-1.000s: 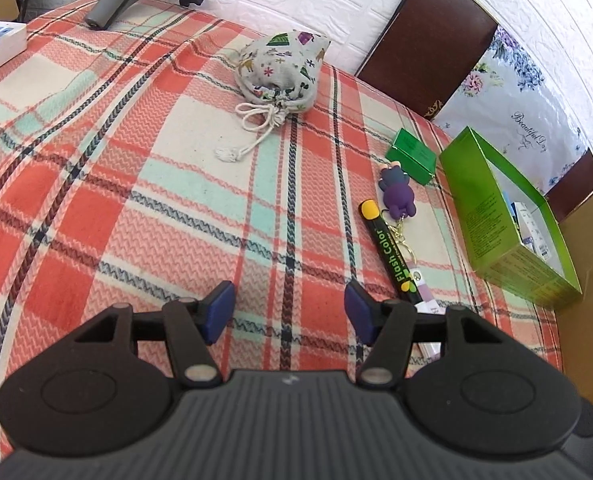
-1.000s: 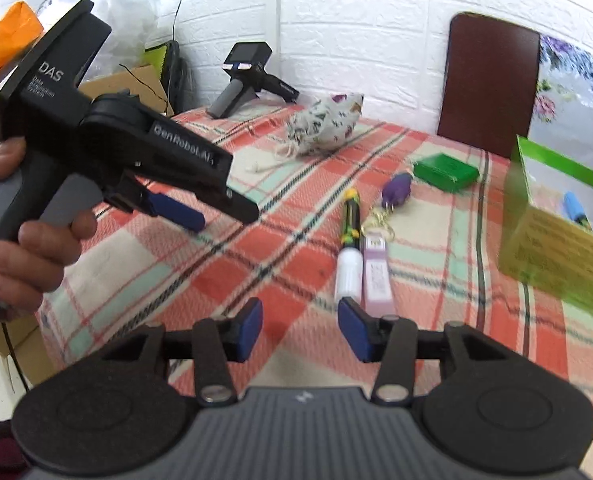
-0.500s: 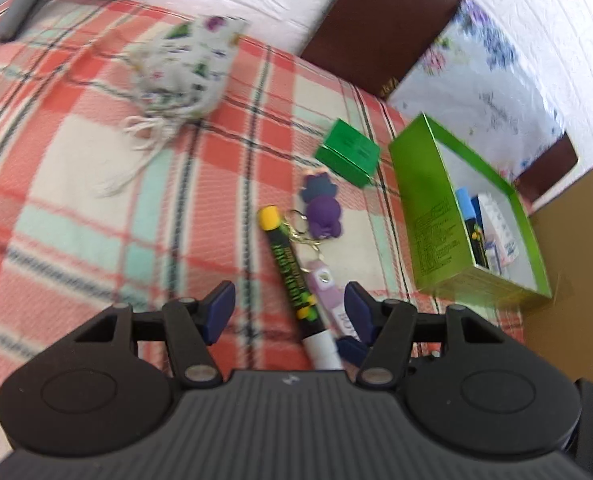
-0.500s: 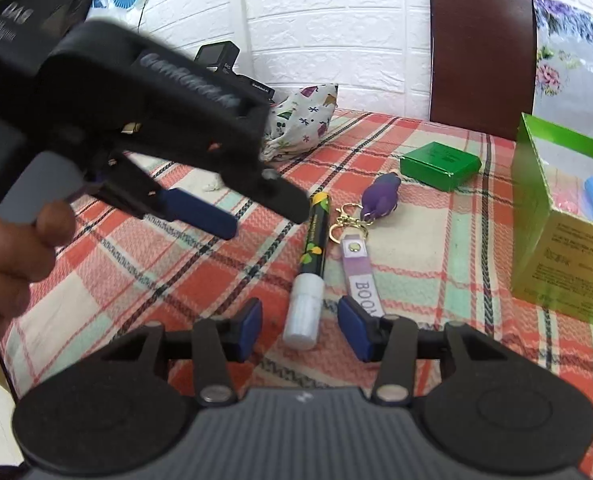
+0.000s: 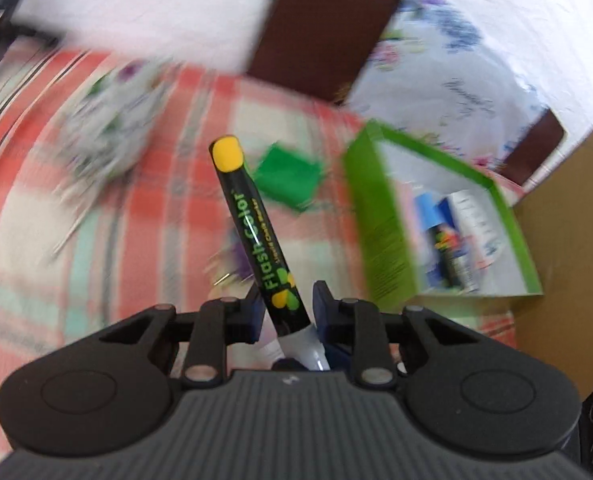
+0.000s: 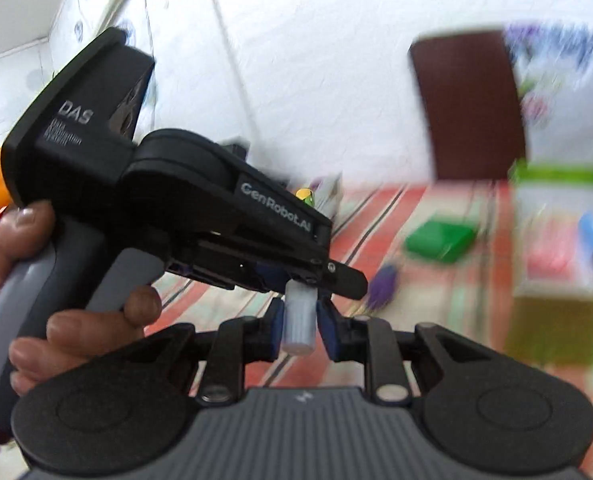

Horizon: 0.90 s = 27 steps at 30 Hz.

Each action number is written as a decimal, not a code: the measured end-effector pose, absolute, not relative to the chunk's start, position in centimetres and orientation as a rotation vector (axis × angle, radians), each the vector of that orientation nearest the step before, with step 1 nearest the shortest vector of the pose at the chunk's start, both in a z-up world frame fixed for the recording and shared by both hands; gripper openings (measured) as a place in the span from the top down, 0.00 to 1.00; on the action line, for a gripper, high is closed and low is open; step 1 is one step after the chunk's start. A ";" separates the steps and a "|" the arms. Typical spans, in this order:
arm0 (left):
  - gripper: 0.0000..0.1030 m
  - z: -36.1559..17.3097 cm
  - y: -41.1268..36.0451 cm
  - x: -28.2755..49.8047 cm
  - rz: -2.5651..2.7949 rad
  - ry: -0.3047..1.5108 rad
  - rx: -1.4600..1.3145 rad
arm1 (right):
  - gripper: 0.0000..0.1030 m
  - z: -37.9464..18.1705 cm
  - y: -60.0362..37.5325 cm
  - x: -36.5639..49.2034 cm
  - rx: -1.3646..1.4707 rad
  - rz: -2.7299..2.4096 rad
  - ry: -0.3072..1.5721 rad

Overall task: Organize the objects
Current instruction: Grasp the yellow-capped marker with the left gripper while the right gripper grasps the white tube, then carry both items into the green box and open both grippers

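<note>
A black Flash Color marker [image 5: 252,232] with a yellow end is up off the plaid tablecloth [image 5: 164,204], tilted up and to the left. My left gripper [image 5: 286,306] is closing, its pads pressed on the marker's lower barrel. In the right wrist view my right gripper [image 6: 299,318] is shut on the marker's white cap [image 6: 299,320], just under the left gripper's black housing [image 6: 200,216], which a hand [image 6: 28,248] holds. The open green box [image 5: 380,216] with several items inside stands to the right.
On the cloth lie a small green box [image 5: 288,178], a purple keychain [image 5: 238,256] and a printed drawstring pouch [image 5: 112,136], all blurred. A brown chair back [image 6: 468,108] stands behind the table against a white wall. A cardboard box [image 5: 568,240] is at the right.
My left gripper moved right over the marker, closed on it and raised it off the cloth. My right gripper closed on the marker's white cap. Both views now blur with motion.
</note>
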<state>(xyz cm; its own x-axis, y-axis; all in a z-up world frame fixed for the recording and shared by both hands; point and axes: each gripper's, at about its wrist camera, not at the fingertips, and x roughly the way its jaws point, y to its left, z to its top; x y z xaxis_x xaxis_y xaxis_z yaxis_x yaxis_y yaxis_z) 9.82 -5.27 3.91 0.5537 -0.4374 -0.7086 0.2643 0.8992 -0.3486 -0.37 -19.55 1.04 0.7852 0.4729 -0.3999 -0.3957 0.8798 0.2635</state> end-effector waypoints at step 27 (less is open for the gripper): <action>0.59 4.0 -20.7 14.9 -0.550 0.863 -0.011 | 0.66 -1.2 -37.5 1.3 0.411 -0.105 0.330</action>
